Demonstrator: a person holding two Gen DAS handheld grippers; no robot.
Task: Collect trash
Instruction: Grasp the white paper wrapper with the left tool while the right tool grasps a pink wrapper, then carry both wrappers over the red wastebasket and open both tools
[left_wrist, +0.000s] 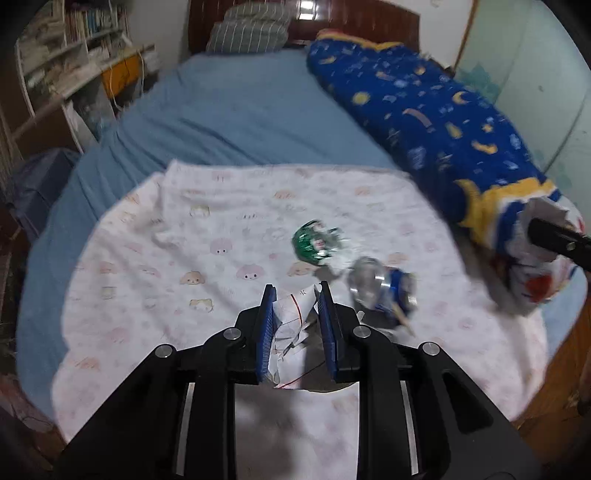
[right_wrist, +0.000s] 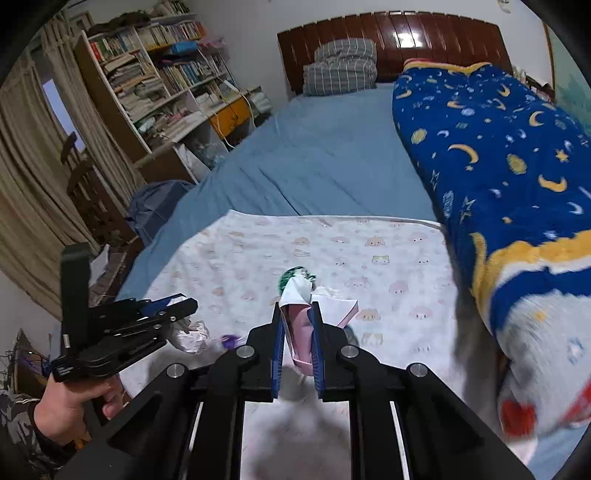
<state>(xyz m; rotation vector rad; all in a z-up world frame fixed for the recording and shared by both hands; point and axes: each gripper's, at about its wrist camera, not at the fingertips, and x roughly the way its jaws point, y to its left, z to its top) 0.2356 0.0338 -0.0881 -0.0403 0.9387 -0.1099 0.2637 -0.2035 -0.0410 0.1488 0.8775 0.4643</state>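
No print on the blurred cans is reading clearly. The left gripper (left_wrist: 297, 295) is clamping a crumpled white paper sheet with red and black lines (left_wrist: 295, 325) in its jaws, above the white cartoon-print cloth (left_wrist: 147, 258) covering the bed. Just beyond the paper, a crushed green can (left_wrist: 314, 242) and a crushed blue-and-silver can (left_wrist: 380, 286) are lying on that cloth. The right gripper (right_wrist: 297, 306) is pinching a folded pink-and-white paper (right_wrist: 301, 325).

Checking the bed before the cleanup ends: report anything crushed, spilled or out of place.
Litter on a bed is the oddity. Two crushed cans, a green can and a blue and silver can, lie dented on the white patterned sheet. No spill shows. The left gripper pinches crumpled paper; the right gripper pinches a pink carton.
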